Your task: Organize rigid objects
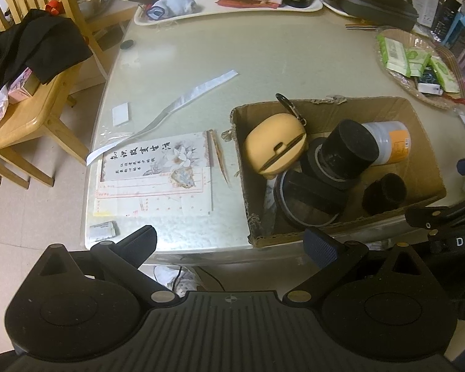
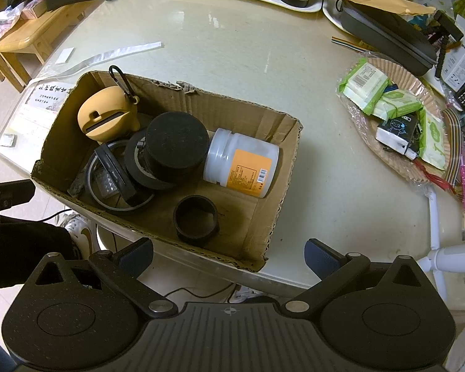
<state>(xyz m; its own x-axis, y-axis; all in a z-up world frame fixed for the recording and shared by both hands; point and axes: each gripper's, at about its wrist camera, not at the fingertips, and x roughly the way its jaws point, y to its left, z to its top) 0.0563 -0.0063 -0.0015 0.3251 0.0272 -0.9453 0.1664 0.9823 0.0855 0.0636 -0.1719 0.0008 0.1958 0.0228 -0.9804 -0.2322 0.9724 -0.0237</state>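
Rigid objects sit together in the cardboard box at the desk's near edge: a yellow case, black cylinder, white jar and black ring. Left gripper and right gripper both hang spread wide, holding nothing.

Probably a home: cluttered dining table, wooden chair.

The left gripper hangs just off the table's near edge, jaws spread wide with nothing between them, the fingertips level with that edge. The right gripper sits beside it, likewise gaping and empty, held off the near edge. Each shows at the margin of the other's view, so the two are close side by side.
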